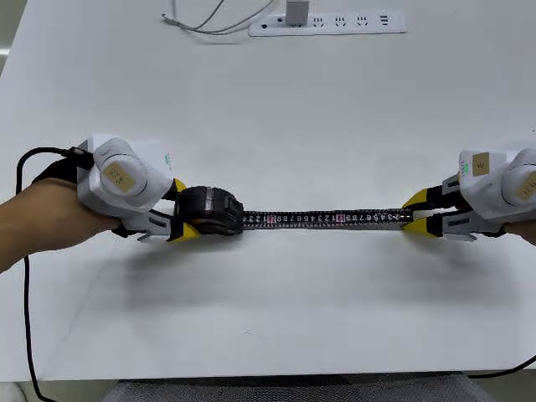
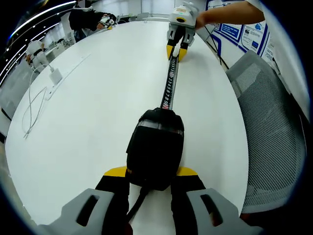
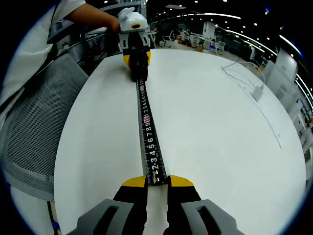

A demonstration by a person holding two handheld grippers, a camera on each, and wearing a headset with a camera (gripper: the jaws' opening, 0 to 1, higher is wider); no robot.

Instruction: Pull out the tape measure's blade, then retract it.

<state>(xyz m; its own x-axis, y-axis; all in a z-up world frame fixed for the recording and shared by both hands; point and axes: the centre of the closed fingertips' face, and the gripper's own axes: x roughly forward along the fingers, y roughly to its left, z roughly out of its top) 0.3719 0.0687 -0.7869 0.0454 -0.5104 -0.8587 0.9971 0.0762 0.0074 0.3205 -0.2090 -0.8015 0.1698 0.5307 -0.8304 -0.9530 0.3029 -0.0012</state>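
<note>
White table — left tongs clamp case, right tongs pinch blade.

Left gripper clamped on tape measure, right gripper pinching blade; grippers facing, well apart, level.

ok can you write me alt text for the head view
A tape measure is stretched across a white table. The left gripper clamps its black case and the right gripper pinches the tip of the pulled-out blade. A white power strip lies at the table's far edge.
</note>
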